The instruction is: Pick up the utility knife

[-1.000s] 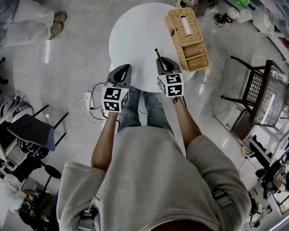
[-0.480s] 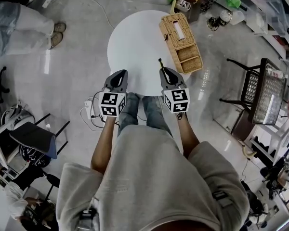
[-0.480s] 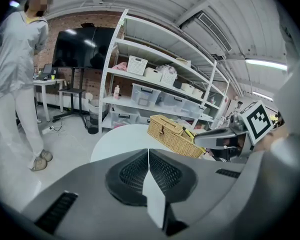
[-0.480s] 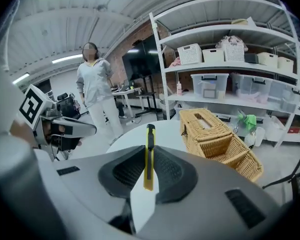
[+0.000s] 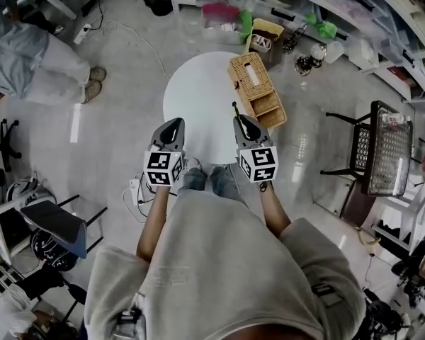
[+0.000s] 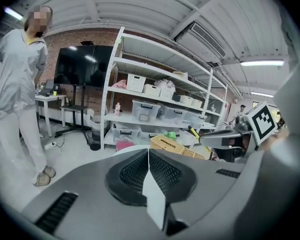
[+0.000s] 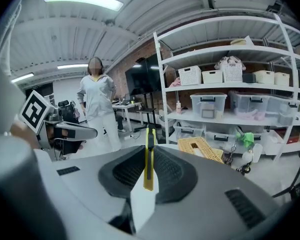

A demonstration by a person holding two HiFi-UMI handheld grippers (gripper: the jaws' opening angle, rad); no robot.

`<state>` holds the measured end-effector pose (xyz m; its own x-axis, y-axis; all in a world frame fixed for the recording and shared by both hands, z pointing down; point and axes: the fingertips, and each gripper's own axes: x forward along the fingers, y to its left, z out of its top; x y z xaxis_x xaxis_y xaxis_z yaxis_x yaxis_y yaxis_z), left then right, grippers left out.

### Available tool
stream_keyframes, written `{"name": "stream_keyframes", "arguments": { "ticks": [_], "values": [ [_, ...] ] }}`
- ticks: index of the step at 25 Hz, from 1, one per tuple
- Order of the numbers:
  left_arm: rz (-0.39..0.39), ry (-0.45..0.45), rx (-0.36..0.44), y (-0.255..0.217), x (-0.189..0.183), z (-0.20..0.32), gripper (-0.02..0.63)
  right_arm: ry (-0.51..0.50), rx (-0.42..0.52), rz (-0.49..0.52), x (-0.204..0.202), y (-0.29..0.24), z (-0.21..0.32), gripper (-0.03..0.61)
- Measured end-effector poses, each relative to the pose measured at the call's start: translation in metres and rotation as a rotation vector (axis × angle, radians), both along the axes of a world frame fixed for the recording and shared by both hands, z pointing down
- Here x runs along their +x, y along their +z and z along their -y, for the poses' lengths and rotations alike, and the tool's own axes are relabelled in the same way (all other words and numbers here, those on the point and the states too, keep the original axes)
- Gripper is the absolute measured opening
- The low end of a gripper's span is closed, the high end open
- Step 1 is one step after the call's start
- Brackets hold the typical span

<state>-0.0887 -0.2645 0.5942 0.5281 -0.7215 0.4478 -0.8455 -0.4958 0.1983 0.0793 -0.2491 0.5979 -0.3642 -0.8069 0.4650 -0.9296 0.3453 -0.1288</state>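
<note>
My right gripper (image 5: 242, 120) is shut on the yellow-and-black utility knife (image 7: 149, 156), which stands upright between its pads; its tip pokes out ahead of the jaws (image 5: 234, 108). In the right gripper view the right gripper (image 7: 149, 164) points over the room, well above the round white table (image 5: 198, 105). My left gripper (image 5: 171, 125) hangs beside it at the same height with its jaws closed together and nothing between them, as the left gripper view (image 6: 148, 156) shows. The knife and the right gripper also show at the right of the left gripper view (image 6: 195, 132).
A wicker basket (image 5: 255, 87) with compartments lies on the table's right side. White shelving (image 7: 230, 94) with plastic bins stands behind the table. A person in light clothes (image 5: 42, 55) stands at the left. A black mesh chair (image 5: 386, 147) is at the right, another chair (image 5: 49, 222) at the lower left.
Both grippers have risen away from the table, the right one carrying the knife with it. The table and basket look smaller and farther below; more shelving has come into view at the top.
</note>
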Motion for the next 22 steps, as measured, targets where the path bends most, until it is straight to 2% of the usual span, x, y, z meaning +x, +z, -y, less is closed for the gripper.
{"name": "stream_keyframes", "arguments": {
  "ticks": [8,22],
  "values": [
    [-0.011,0.003,0.102,-0.046,0.005,0.015,0.023,0.038,0.114,0.012,0.013,-0.052,0.012,0.069],
    [-0.025,0.002,0.263,-0.104,0.009,0.051,0.023,0.069,0.274,0.002,0.031,-0.109,0.035,0.069]
  ]
}}
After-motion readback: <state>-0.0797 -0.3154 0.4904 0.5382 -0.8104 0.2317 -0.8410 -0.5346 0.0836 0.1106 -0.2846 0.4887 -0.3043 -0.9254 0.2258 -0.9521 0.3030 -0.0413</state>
